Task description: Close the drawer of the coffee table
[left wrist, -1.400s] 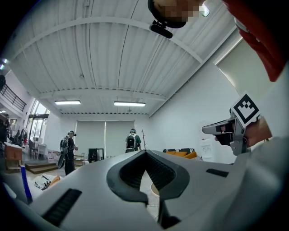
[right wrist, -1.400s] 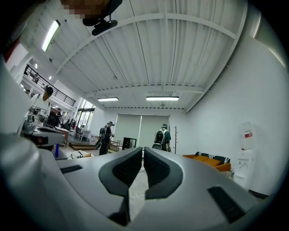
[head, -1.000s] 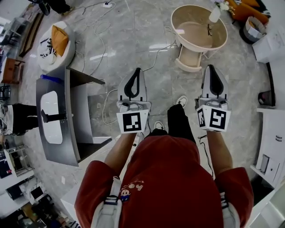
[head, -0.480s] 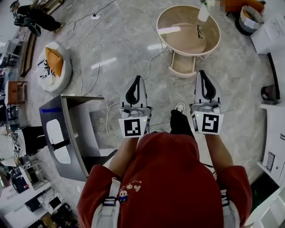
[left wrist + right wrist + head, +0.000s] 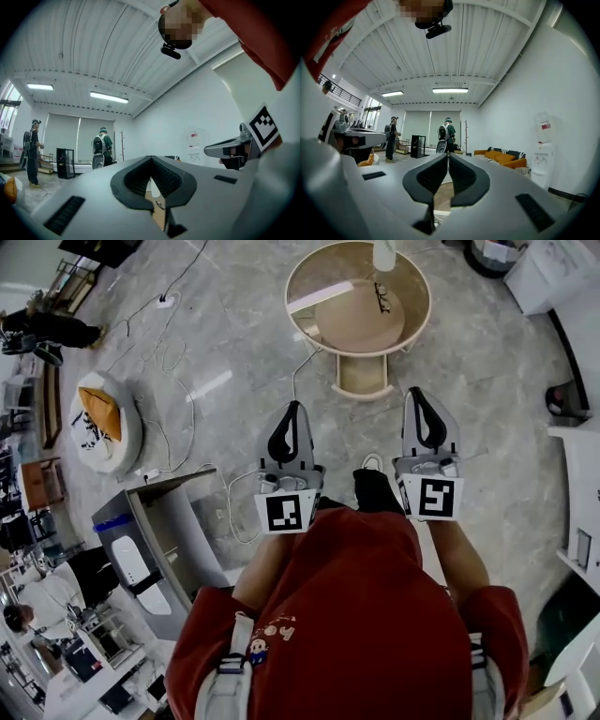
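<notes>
Both claws, the left claw (image 5: 293, 409) and the right claw (image 5: 416, 392), are pressed together on nothing and sit well short of the round bench (image 5: 323, 273). Its drawer (image 5: 363, 377) juts open from under the bench's near edge. I judge it a light, stiff wooden box, best pushed squarely at the middle of its front panel so it slides without skewing.

Round tan coffee table (image 5: 319, 277), ahead of the white shoe (image 5: 372, 461) — drawer (image 5: 362, 377) hanging open on the shoe-facing side.
</notes>
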A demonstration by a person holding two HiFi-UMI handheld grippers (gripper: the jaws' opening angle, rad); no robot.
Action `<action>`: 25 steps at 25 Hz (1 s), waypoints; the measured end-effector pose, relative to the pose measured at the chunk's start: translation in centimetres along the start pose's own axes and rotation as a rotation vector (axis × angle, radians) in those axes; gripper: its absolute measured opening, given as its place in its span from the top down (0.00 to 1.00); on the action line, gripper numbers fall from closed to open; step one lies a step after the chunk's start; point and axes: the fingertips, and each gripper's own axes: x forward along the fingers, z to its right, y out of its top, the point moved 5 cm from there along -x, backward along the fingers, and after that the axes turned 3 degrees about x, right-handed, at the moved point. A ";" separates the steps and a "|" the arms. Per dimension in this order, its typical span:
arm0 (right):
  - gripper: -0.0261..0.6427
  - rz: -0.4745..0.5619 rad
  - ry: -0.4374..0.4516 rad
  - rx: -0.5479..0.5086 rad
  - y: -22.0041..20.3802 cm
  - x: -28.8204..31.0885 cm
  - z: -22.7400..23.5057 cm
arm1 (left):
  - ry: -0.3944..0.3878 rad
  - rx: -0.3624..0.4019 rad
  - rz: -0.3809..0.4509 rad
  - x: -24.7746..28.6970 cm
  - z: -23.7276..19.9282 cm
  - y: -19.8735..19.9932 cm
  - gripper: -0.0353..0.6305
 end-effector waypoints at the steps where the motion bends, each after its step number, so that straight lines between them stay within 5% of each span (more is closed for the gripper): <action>1: 0.92 -0.005 -0.012 -0.004 0.0 0.2 0.6 | 0.000 -0.027 0.004 0.8 0.2 -0.2 0.93; 4: 0.92 -0.011 -0.035 -0.016 -0.3 0.5 2.1 | 0.014 -0.075 0.021 3.0 0.9 -0.5 0.93; 13: 0.92 0.006 -0.121 -0.033 -1.1 1.4 3.3 | -0.120 -0.015 0.022 6.3 1.3 -2.1 0.93; 19: 0.92 -0.004 -0.242 -0.037 -0.7 5.0 1.9 | -0.175 -0.151 0.031 10.6 -2.2 -4.0 0.93; 25: 0.92 0.001 -0.403 -0.002 0.2 9.9 -2.5 | -0.382 -0.037 -0.043 14.3 -8.3 -7.0 0.93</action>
